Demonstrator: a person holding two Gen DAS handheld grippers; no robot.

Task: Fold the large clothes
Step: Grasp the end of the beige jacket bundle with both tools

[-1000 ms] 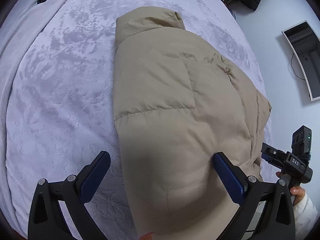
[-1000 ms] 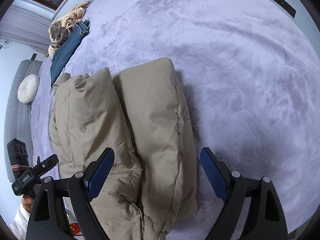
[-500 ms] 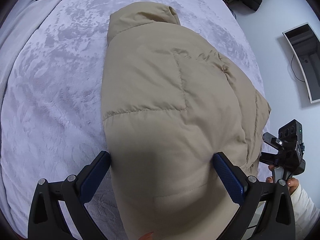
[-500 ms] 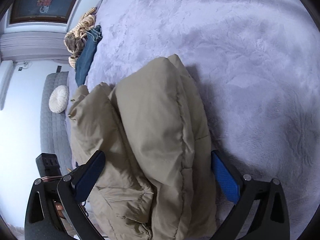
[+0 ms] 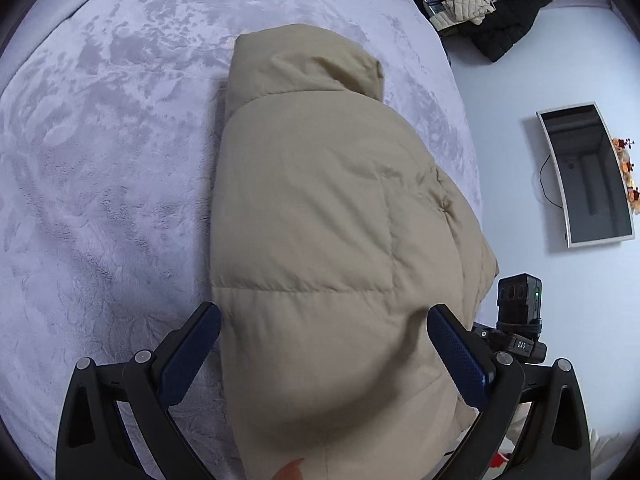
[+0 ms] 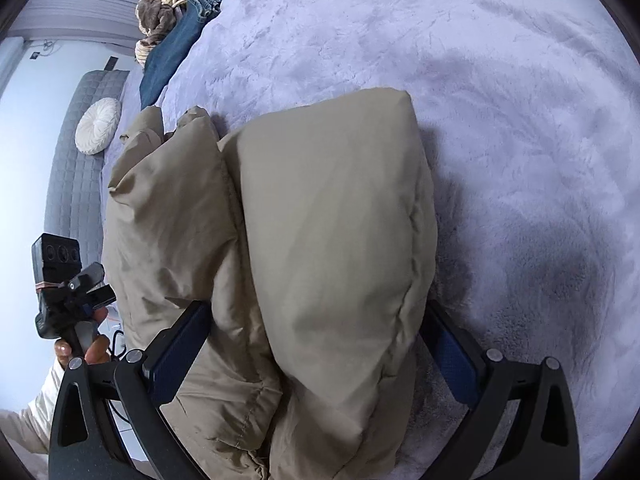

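While the tan jacket (image 5: 320, 240) lies folded into a thick bundle on the lilac bed (image 5: 100, 180), we hold both grippers low over its near end. Our left gripper (image 5: 324, 344) straddles the bundle with its jaws spread wide: the left pad (image 5: 188, 354) sits at the jacket's left edge over the bedcover, and the right pad (image 5: 456, 354) rests against the puffy right side. Neither pad squeezes the fabric, so the jaws are released. The jacket's collar end points away from us toward the far side of the bed.

In the right wrist view, our right gripper (image 6: 316, 350) is also spread to its widest around the jacket (image 6: 320, 240), which shows here as two padded rolls side by side. One pad (image 6: 176, 354) lies on the left roll, the other pad (image 6: 452, 354) beside the right roll at the bedcover (image 6: 500, 120). Its jaws have just been opening, with the bundle between them and unclamped.

Jeans (image 6: 176, 48) and a striped garment (image 6: 168, 12) lie at the far corner. A TV (image 5: 588, 176) hangs on the wall.
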